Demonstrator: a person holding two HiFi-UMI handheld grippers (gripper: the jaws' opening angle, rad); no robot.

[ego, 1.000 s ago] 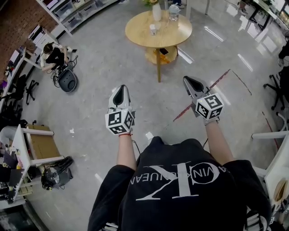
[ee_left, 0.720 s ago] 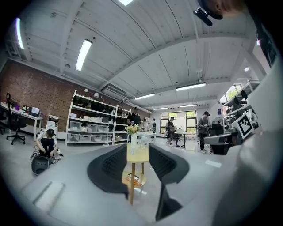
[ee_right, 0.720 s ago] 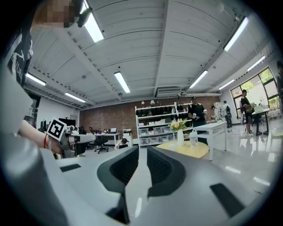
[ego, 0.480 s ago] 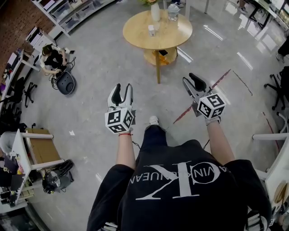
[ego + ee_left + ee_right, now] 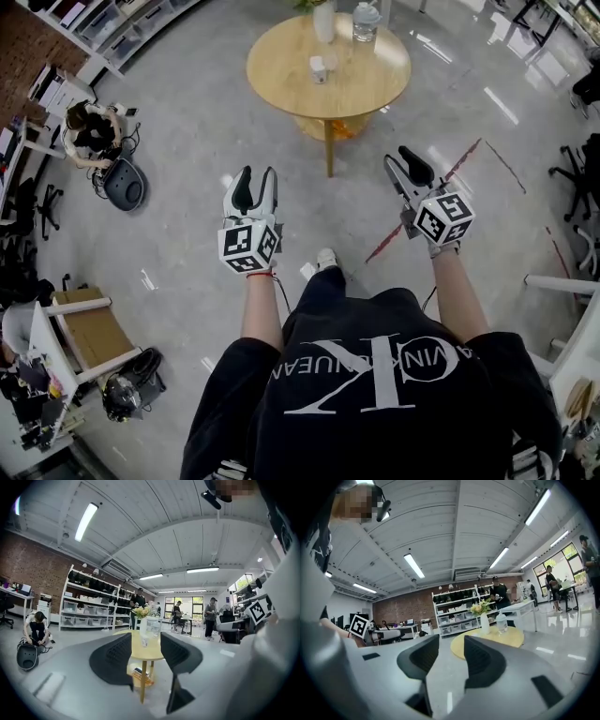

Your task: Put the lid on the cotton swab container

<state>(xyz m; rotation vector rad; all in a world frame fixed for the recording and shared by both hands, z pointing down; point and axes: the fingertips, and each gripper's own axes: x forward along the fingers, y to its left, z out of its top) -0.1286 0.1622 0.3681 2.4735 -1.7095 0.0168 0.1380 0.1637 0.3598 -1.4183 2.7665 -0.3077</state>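
A round wooden table (image 5: 361, 80) stands ahead on the grey floor. On it sits a small white container (image 5: 320, 67), apparently the cotton swab container, with a white vase (image 5: 324, 19) and a clear bottle (image 5: 366, 21) behind it. I cannot make out a lid. My left gripper (image 5: 258, 176) is held in the air short of the table, open and empty. My right gripper (image 5: 403, 157) is at the same distance; its jaws are opening with nothing between them. In the left gripper view the table (image 5: 140, 654) shows between the fingers (image 5: 112, 660). The right gripper view has the table (image 5: 513, 639) beyond the fingers (image 5: 480, 663).
A person (image 5: 89, 131) crouches on the floor at the left beside a dark round device (image 5: 122, 183). Shelving (image 5: 112, 28) lines the far left wall. A red tape line (image 5: 427, 202) crosses the floor on the right. Office chairs (image 5: 581, 169) and desks stand along the right edge.
Both grippers were shut a second ago and now stand open. The person has stepped forward, so the table is a little nearer and a shoe shows below.
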